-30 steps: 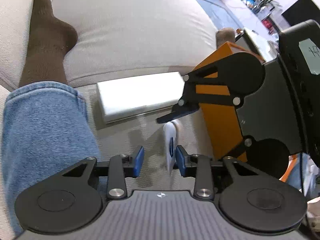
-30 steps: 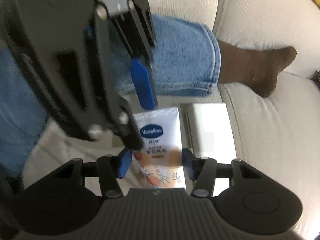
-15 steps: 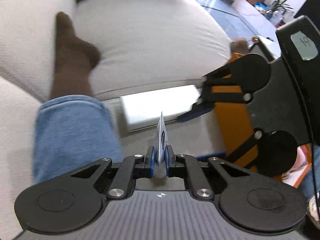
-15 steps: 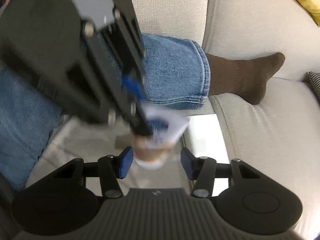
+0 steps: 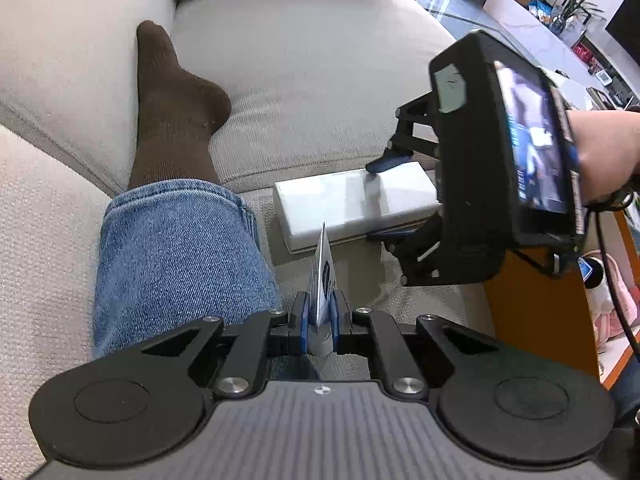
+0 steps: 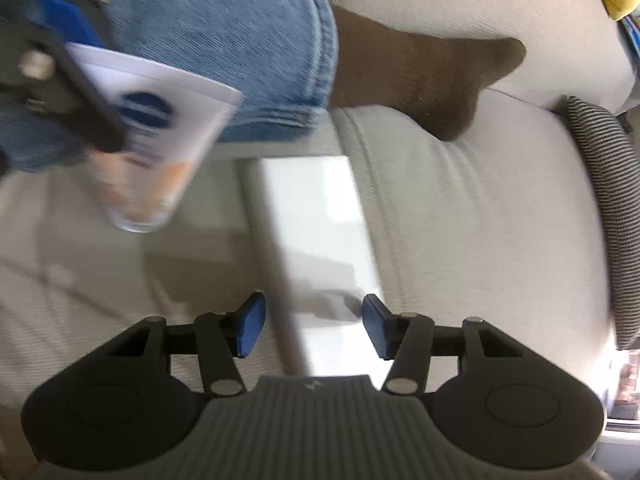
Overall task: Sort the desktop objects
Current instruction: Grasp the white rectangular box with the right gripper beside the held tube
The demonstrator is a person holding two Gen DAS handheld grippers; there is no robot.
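Note:
My left gripper (image 5: 319, 312) is shut on a white Vaseline cream tube (image 5: 322, 276), seen edge-on in the left wrist view and flat-on in the right wrist view as the tube (image 6: 160, 136), lifted off the cushion. A long white box (image 5: 352, 204) lies on the beige sofa seat; it is the white box (image 6: 320, 232) in the right wrist view. My right gripper (image 6: 312, 328) hangs over that box's near end, its jaws opening, one blue pad on each side of the box edge, not pressing it. It shows in the left wrist view as the right gripper (image 5: 390, 196).
A person's leg in blue jeans (image 5: 172, 256) and a brown sock (image 5: 172, 108) lies left of the box. An orange cabinet (image 5: 536, 300) stands to the right. A checked cushion (image 6: 604, 184) rests on the sofa (image 5: 304, 64).
My left gripper closed on the tube and lifted it. The right gripper let the tube go, swung over to the white box and widened its jaws.

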